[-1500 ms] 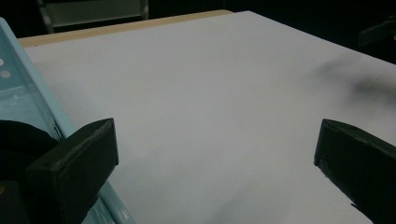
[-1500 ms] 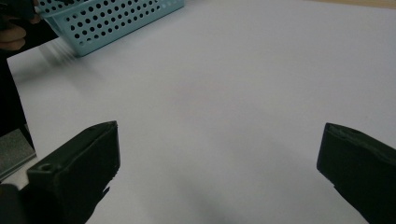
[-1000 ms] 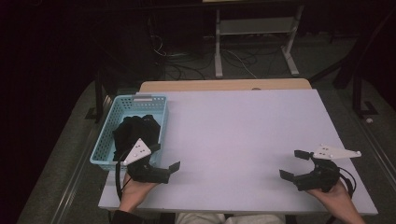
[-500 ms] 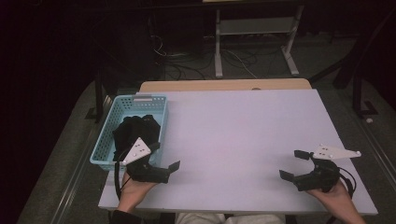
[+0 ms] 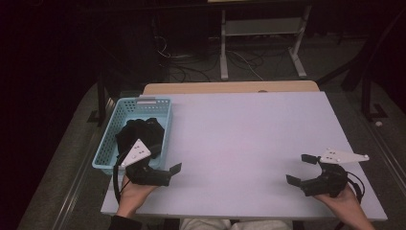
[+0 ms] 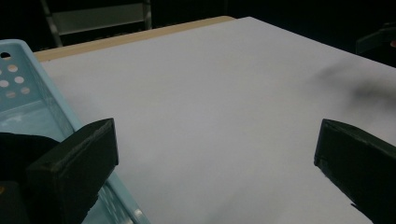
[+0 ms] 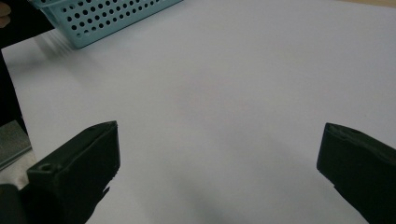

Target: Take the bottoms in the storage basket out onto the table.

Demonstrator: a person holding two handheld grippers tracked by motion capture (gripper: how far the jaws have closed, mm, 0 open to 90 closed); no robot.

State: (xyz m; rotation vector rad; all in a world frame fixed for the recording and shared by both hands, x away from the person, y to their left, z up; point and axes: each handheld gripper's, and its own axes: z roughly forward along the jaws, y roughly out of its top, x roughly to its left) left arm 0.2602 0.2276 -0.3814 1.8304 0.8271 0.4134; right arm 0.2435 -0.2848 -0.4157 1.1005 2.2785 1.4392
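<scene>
Pale blue perforated plastic basket (image 5: 111, 143) holding dark cloth (image 5: 139, 136) sits at ten o'clock; both my fingers gape empty, so my left gripper (image 5: 165, 173) risks clipping its rim.

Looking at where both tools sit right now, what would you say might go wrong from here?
1. The left tool, open, sits right beside the blue basket; reaching for the dark cloth inside, a jaw might catch the rim and shove the basket, which stands at the table's left edge.
2. The cloth looks bunched, so a pinch may lift only part of it.
</scene>
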